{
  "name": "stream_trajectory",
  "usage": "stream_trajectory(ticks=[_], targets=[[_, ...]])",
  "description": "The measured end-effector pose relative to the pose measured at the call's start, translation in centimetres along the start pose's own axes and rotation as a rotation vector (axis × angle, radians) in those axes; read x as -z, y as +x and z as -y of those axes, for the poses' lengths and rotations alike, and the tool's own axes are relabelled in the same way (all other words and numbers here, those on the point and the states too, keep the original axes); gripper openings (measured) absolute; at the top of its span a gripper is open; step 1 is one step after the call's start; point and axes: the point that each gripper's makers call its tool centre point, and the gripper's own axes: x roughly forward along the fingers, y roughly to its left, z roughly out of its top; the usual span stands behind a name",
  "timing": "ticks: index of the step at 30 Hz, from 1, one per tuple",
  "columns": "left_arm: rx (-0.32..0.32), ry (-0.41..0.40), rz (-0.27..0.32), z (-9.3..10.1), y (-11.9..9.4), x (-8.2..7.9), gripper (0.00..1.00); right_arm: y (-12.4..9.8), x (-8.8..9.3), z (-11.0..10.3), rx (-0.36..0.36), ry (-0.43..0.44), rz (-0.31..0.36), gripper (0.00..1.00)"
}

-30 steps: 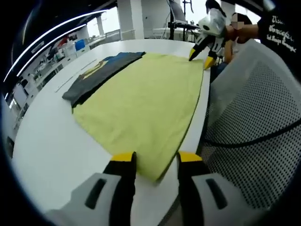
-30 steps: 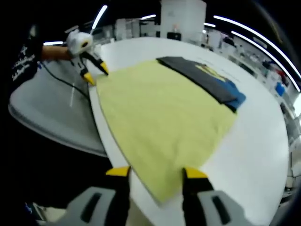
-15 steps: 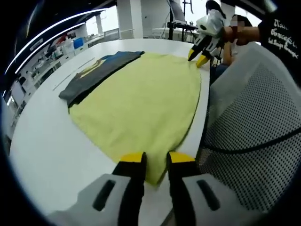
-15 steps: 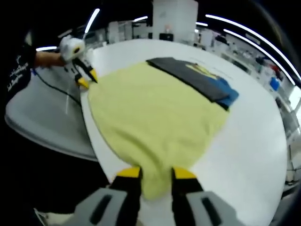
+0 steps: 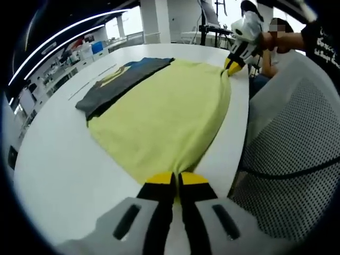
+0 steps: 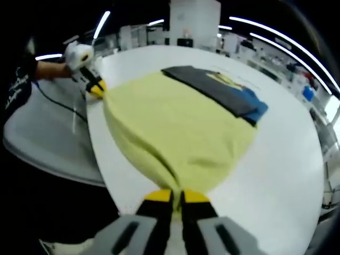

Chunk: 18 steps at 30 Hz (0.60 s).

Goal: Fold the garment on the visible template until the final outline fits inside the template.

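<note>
- While both grippers are clamped on it, the white table (image 5: 64,175) carries everything else; it is broad and round-edged, and its near rim runs along the yellow cloth's edge in both views.
- The grey mesh chair back (image 5: 297,143) stands just off the table's edge in the left gripper view, with a dark cable draped across it.
- The yellow garment (image 5: 164,111) lies spread flat over the table, between the near rim and the darker clothes; its two near corners are pulled to points, and soft creases run from each pinched corner into the cloth, seen also in the right gripper view (image 6: 180,133).
- A dark grey garment (image 5: 119,85) with a yellow print lies along the far edge of the yellow one, touching or slightly under it; a blue piece (image 6: 257,106) pokes out beside it.
- The left gripper (image 5: 176,179) has its yellow-tipped jaws pressed together on one near corner of the yellow garment; the right gripper view shows it (image 6: 95,87) at the far corner, held by a person's hand.
- The right gripper (image 6: 177,195) likewise has its jaws squeezed tight on the other near corner; in the left gripper view it (image 5: 234,65) pinches the cloth at the table's rim.
</note>
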Motion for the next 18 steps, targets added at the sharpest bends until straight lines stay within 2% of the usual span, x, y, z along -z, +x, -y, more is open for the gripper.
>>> stream_trajectory(ticks=[7, 12, 18], targets=[[-0.013, -0.007, 0.008, 0.1, -0.7, -0.4, 0.00, -0.5, 0.1, -0.1, -0.002, 0.007, 0.005, 0.00], [-0.051, -0.009, -0.006, 0.1, -1.5, -0.7, 0.00, -1.0, 0.0, -0.6, -0.005, 0.007, 0.010, 0.00], [-0.049, -0.038, -0.016, 0.5, -2.0, -0.3, 0.00, -1.5, 0.2, -1.2, -0.009, 0.011, 0.010, 0.00]])
